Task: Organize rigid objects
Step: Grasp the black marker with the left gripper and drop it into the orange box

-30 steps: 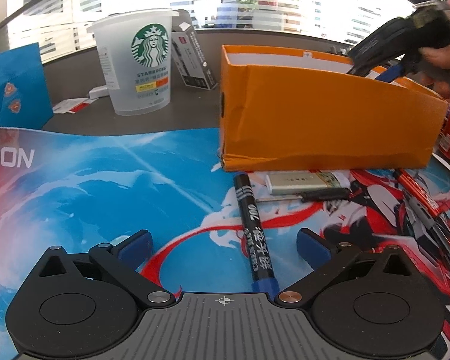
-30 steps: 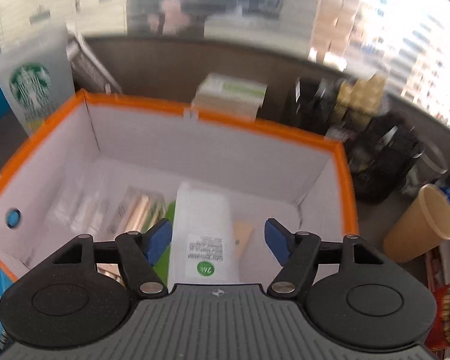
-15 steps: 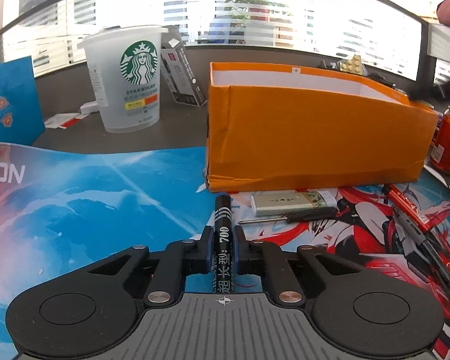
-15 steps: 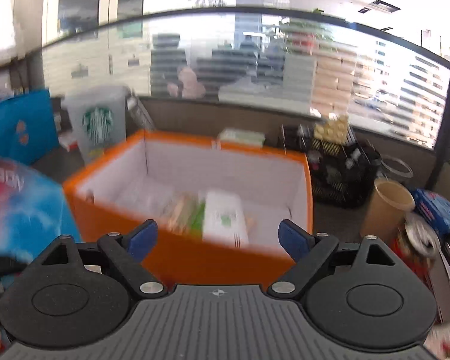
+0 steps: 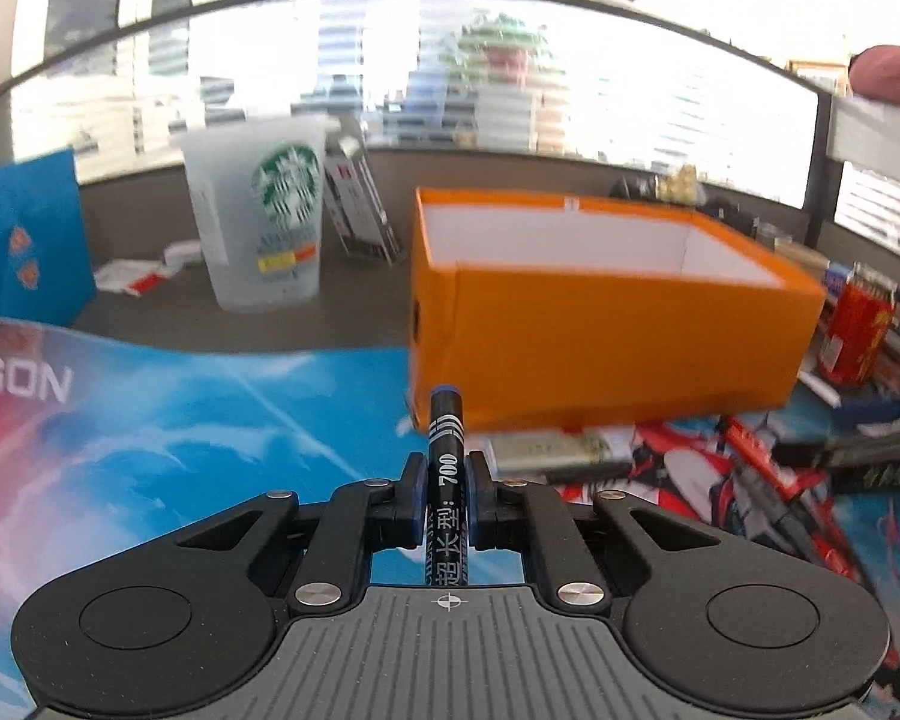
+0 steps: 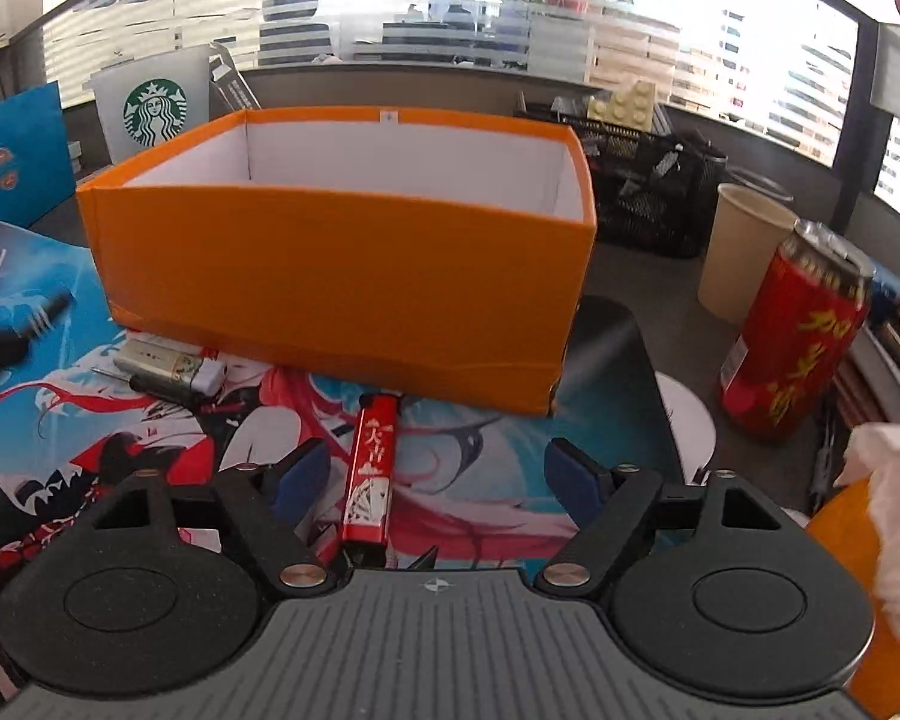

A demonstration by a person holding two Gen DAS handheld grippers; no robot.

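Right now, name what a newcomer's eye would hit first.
The orange box dominates mid-desk, open on top, white inside. The left gripper is shut on a black marker pointing toward the box. The right gripper is open over a red lighter lying on the mat before the box.

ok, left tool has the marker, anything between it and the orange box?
Nothing visible. The left tool is shut on the black marker, and only bare mat lies before the orange box, whose top is open.
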